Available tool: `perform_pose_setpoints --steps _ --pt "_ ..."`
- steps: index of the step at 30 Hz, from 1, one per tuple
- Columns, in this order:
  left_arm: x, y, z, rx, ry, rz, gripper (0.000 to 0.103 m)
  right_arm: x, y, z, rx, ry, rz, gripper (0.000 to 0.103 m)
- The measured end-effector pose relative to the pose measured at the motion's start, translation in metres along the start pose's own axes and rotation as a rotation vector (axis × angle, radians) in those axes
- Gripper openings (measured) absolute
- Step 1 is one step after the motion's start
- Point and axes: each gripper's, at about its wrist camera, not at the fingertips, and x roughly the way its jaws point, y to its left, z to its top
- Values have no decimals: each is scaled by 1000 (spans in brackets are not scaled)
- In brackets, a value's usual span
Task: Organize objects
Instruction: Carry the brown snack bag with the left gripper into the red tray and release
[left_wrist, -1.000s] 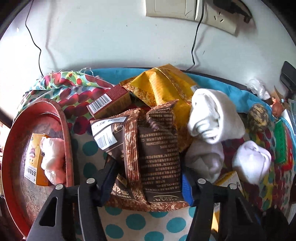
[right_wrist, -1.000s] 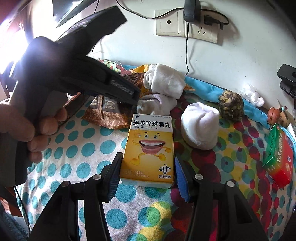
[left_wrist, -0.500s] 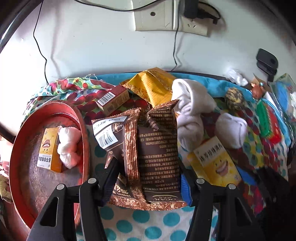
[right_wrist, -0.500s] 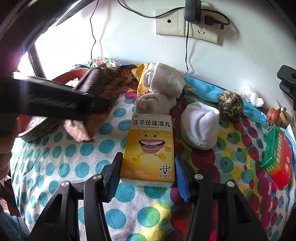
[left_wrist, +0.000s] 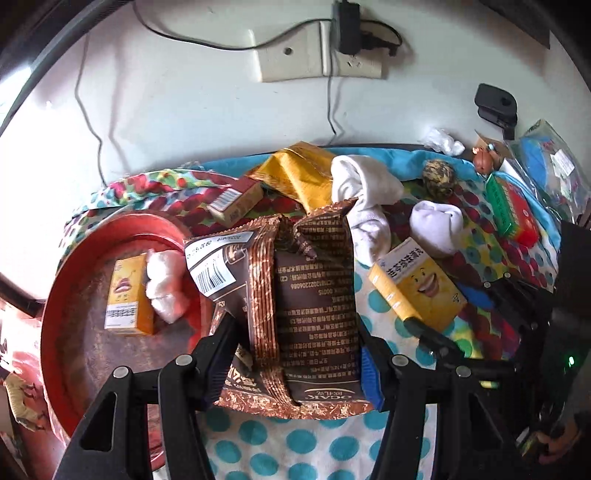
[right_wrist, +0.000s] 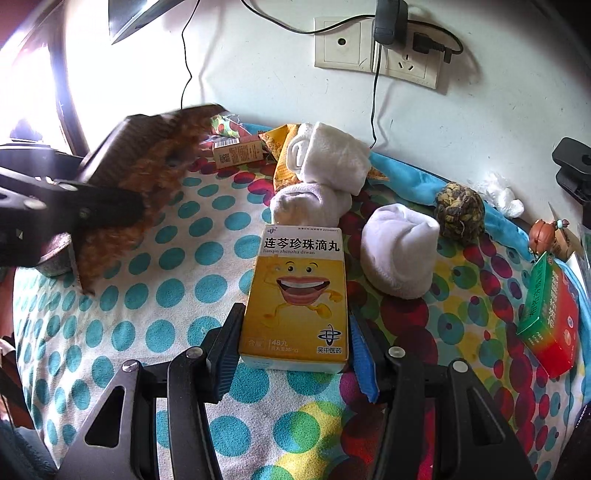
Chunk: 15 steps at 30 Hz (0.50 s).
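Note:
My left gripper (left_wrist: 293, 362) is shut on a pair of brown snack packets (left_wrist: 314, 295), held up off the cloth beside a red tray (left_wrist: 66, 277). In the tray lie a small yellow box (left_wrist: 125, 295) and a white wad (left_wrist: 166, 288). The right wrist view shows the same packets (right_wrist: 147, 173) hanging at the left, above the cloth. My right gripper (right_wrist: 295, 354) grips a yellow medicine box (right_wrist: 295, 288) with a smiling mouth on it; the box lies flat on the spotted cloth (right_wrist: 166, 295), with a pad against each long side.
Behind the yellow box lie rolled white socks (right_wrist: 325, 158), a white sock ball (right_wrist: 399, 254), a gold packet (left_wrist: 295, 173), a small barcoded box (right_wrist: 236, 151), a knotted ball (right_wrist: 458, 210) and a green-red box (right_wrist: 550, 317). Wall with sockets and cables at the back.
The left gripper has risen with the brown packets and drawn back from the pile, beside the tray. The right gripper and yellow box have stayed put.

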Motion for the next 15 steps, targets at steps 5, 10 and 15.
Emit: perform_pose_setpoints --steps 5,10,15 --pt "-11 25 -6 -11 -15 25 60 -1 -3 -1 -5 1 -7 50" --pt "-14 60 -16 -62 -3 58 60 -4 0 -2 -7 4 -10 50" --pt "-12 94 -27 -130 19 76 60 -3 1 0 -8 5 -9 50"
